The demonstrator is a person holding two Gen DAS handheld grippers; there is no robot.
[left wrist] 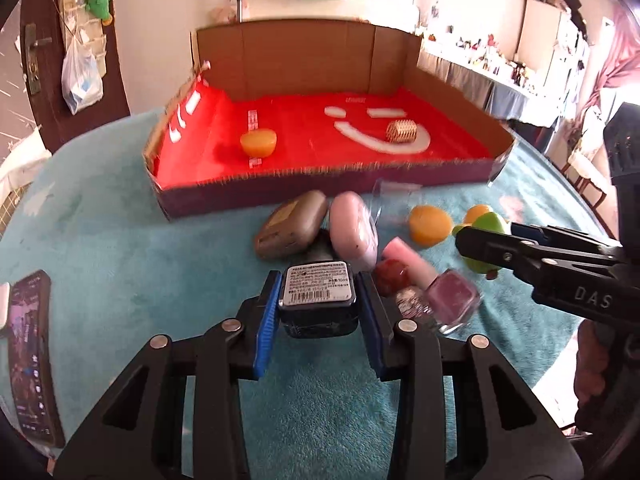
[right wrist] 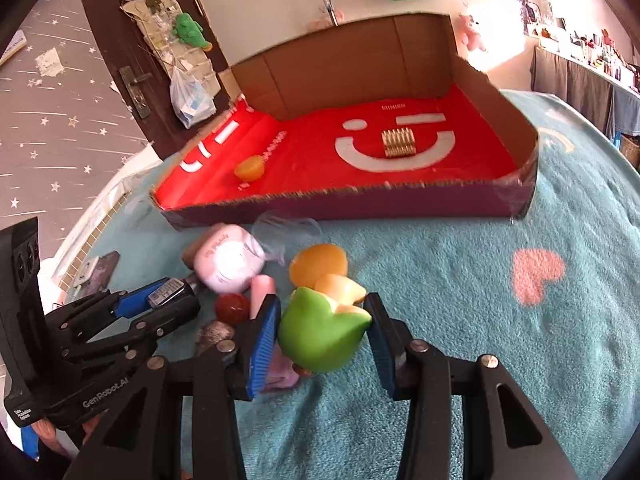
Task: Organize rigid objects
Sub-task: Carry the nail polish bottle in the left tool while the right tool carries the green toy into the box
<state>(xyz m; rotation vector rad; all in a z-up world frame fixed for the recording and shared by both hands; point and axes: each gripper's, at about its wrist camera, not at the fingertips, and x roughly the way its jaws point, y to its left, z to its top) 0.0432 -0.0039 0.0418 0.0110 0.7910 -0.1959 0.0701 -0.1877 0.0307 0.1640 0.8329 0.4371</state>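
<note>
My left gripper [left wrist: 318, 300] is shut on a dark nail-polish bottle [left wrist: 318, 294], label up, just above the teal blanket; it also shows in the right wrist view [right wrist: 170, 294]. My right gripper [right wrist: 322, 330] has its pads against a green tulip-shaped object [right wrist: 322, 334]. Loose items lie between them: a grey case [left wrist: 288, 230], a pink case [left wrist: 354, 228], a pink polish bottle [left wrist: 452, 300], a red ball [left wrist: 392, 274] and an orange piece [left wrist: 430, 224]. The cardboard box [left wrist: 320, 190] with red lining holds an orange piece [left wrist: 258, 142] and a gold block [left wrist: 402, 132].
A phone [left wrist: 30, 352] lies on the blanket at the left. A clear plastic piece [left wrist: 394, 200] sits by the box front. A door with hanging bags is behind at the left, a cluttered shelf at the right. A pink heart [right wrist: 536, 276] marks the blanket.
</note>
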